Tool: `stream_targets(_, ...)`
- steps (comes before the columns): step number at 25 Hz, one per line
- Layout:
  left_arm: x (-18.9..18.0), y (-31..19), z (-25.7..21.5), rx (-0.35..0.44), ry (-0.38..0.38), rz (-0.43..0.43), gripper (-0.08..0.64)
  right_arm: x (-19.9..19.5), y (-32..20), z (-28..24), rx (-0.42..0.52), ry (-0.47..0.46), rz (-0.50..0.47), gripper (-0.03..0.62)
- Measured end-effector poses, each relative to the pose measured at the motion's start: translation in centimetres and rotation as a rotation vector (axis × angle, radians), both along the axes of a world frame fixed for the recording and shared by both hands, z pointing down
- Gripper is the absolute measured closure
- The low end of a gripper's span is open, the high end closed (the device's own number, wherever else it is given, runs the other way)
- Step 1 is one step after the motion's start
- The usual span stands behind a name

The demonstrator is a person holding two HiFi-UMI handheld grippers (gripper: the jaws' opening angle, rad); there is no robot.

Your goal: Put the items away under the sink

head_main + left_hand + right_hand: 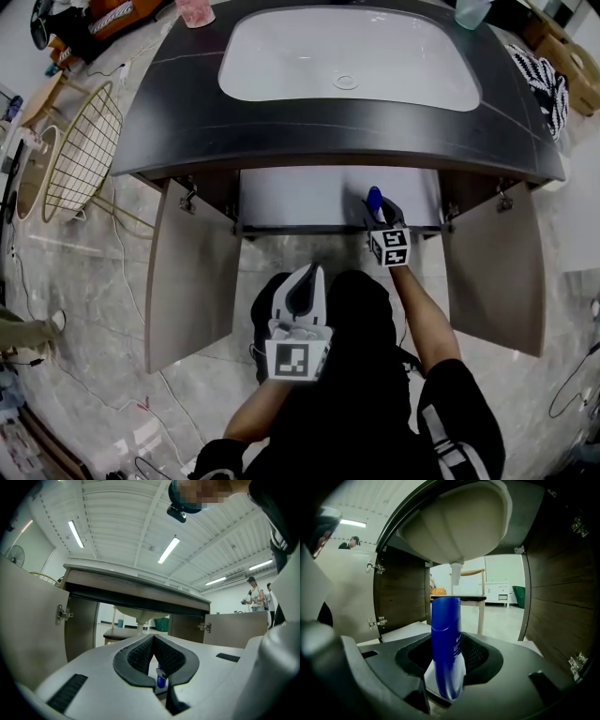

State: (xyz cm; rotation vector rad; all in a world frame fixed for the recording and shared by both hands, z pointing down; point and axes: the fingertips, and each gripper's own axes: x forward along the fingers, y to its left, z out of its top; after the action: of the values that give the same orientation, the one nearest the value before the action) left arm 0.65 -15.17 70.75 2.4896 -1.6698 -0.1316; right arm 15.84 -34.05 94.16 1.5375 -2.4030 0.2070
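Observation:
The vanity's two doors stand open under a white basin (347, 56) in a dark countertop (187, 122). My right gripper (385, 217) reaches into the cabinet opening at the pale shelf (300, 197), shut on a blue bottle (374, 199). In the right gripper view the blue bottle (446, 644) stands upright between the pads of the right gripper (447, 660), below the basin's underside (454, 522) and drain pipe (455, 576). My left gripper (301, 298) hangs back near the person's body. Seen from its own camera, the left gripper (154, 644) is shut with nothing in it.
The left door (192, 272) and right door (497, 267) flank the opening. A pink cup (195, 11) and a teal cup (472, 11) sit on the countertop. A wire basket (80, 150) stands to the left and a striped cloth (544, 80) lies at the right. Cables cross the floor.

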Motion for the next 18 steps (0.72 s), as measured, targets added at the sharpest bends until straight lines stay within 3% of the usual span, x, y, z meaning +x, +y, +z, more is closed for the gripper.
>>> stream_targets(10,-1.3,-0.2,0.8,-0.003,-0.012,0.006,0.545,-0.1,-2.5,1.1,0.031,0.000,0.028,0.426)
stream_targets(18,-1.6,-0.4,1.7,-0.015,-0.007,0.015,0.545,-0.4,-2.5,3.2,-0.004,0.024,0.027,0.426)
